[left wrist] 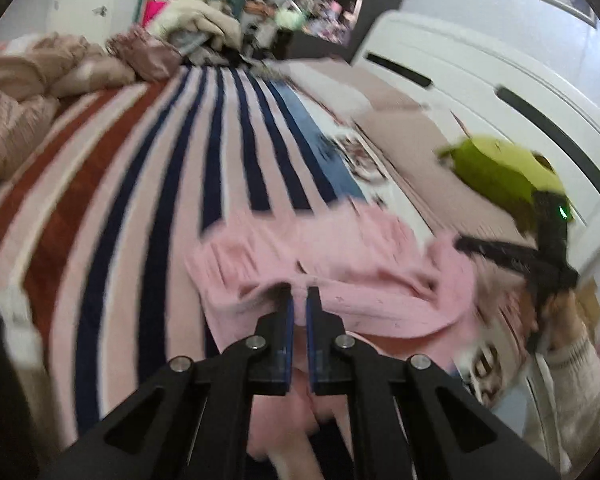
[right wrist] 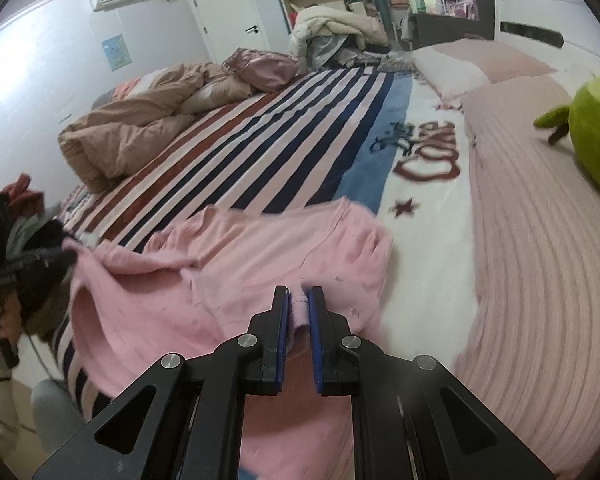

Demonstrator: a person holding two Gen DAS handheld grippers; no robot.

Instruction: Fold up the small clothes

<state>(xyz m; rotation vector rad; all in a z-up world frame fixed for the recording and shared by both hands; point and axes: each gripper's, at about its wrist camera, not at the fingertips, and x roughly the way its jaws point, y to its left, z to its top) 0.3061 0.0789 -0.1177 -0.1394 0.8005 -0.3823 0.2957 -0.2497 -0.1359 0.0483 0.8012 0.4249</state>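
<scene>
A small pink garment [left wrist: 340, 256] lies rumpled on the striped blanket [left wrist: 140, 184] of a bed. In the left wrist view my left gripper [left wrist: 299, 294] is shut on a pinched fold of its near edge. My right gripper [right wrist: 299, 294] is shut on another fold of the same pink garment [right wrist: 260, 252], with cloth bunched between the blue pads. Each gripper shows in the other's view: the right one [left wrist: 464, 244] at the garment's right side, held by a hand [left wrist: 568, 320], and the left one [right wrist: 66, 258] at the garment's left corner. The left wrist view is blurred.
A green plush toy [right wrist: 596, 132] sits on the pink ribbed cover [right wrist: 540, 240] to the right. A crumpled beige duvet [right wrist: 128, 136] lies at the far left of the bed, pillows [right wrist: 480, 64] and a white headboard [left wrist: 480, 72] at its end. Loose clothes [right wrist: 24, 196] lie left.
</scene>
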